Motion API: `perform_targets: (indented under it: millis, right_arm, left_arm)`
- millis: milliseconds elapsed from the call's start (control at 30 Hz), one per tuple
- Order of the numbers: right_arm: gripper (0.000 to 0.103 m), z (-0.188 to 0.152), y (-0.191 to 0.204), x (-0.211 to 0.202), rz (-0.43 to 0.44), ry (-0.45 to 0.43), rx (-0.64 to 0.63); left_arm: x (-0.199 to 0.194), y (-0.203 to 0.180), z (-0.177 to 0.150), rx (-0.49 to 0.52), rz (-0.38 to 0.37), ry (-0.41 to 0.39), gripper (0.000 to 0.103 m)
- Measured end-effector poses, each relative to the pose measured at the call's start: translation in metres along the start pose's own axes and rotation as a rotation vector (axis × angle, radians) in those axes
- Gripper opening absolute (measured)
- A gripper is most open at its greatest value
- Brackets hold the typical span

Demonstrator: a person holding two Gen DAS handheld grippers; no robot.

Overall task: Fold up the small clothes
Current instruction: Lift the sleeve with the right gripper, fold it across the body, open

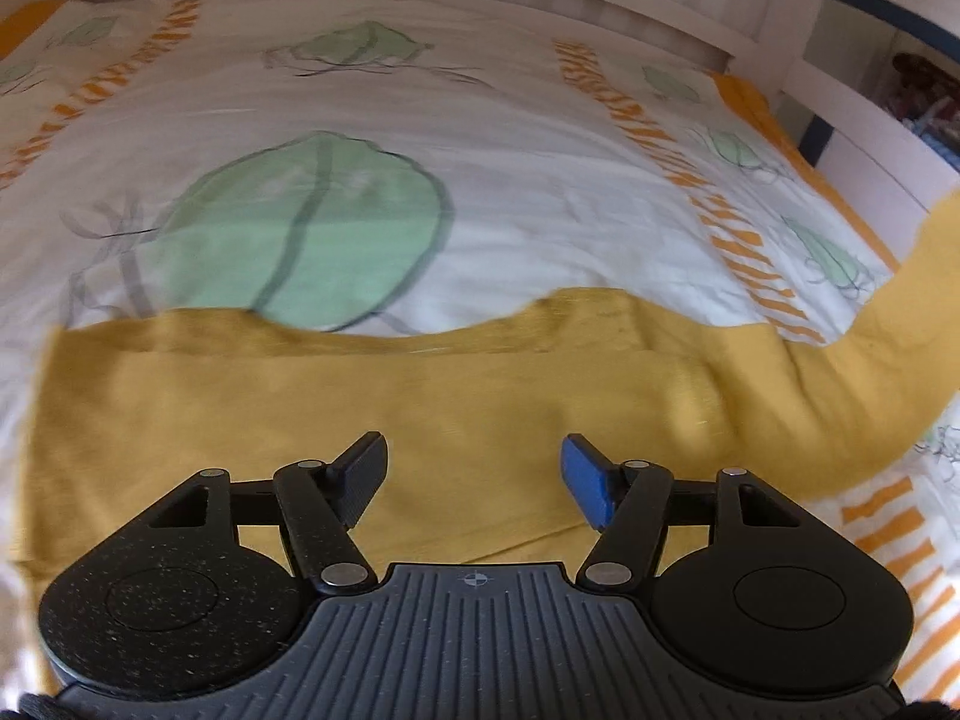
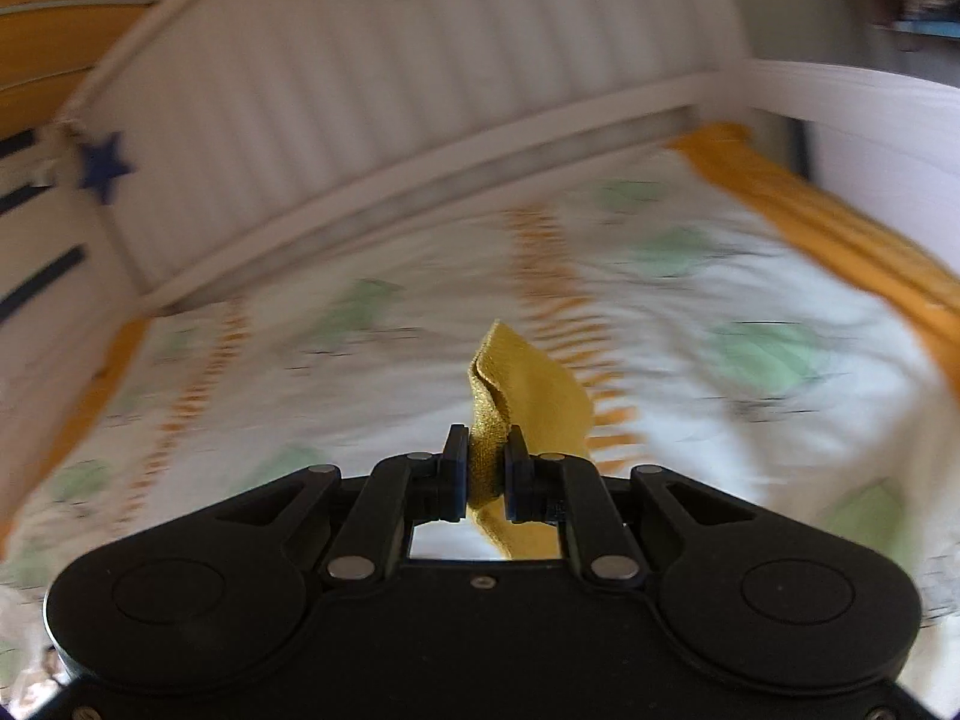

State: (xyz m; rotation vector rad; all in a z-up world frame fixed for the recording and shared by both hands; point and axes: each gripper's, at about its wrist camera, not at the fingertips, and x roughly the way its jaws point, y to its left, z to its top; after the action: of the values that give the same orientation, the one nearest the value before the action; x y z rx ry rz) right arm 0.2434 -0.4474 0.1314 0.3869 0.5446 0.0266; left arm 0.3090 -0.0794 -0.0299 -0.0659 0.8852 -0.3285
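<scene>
A mustard-yellow garment (image 1: 372,402) lies spread across the bed cover in the left wrist view. Its right end rises off the bed toward the upper right edge of that view. My left gripper (image 1: 474,474) hovers just above the flat part of the cloth, jaws open and nothing between them. In the right wrist view my right gripper (image 2: 486,474) is shut on a bunched fold of the yellow garment (image 2: 528,378), which sticks up past the fingertips and hangs down beneath them, held above the bed.
The bed cover (image 1: 510,180) is white with green leaf shapes and orange stripes. A white slatted bed rail (image 2: 420,138) runs along the far side, with a blue star (image 2: 105,171) on it. White furniture (image 1: 870,162) stands at the right.
</scene>
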Motion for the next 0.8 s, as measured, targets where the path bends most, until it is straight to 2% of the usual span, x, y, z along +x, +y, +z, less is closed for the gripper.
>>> perform_targets:
  millis: [233, 433, 633, 733, 800]
  right_arm:
    - [0.018, -0.028, 0.111, 0.038, 0.191, 0.028, -0.06]
    - [0.018, -0.086, 0.185, 0.086, 0.318, 0.11, -0.091]
    - [0.019, -0.155, 0.222, 0.131, 0.354, 0.228, -0.092]
    - [0.028, -0.185, 0.235, 0.138, 0.338, 0.256, -0.132]
    - [0.028, -0.198, 0.239, 0.141, 0.331, 0.265, -0.149]
  left_arm:
    - [-0.041, 0.075, -0.01, -0.062, 0.059, -0.045, 0.063]
    - [-0.064, 0.133, -0.026, -0.146, 0.114, -0.056, 0.063]
    - [-0.077, 0.172, -0.042, -0.229, 0.131, -0.051, 0.063]
    - [-0.082, 0.183, -0.047, -0.248, 0.14, -0.055, 0.063]
    - [-0.085, 0.185, -0.048, -0.255, 0.138, -0.064, 0.063]
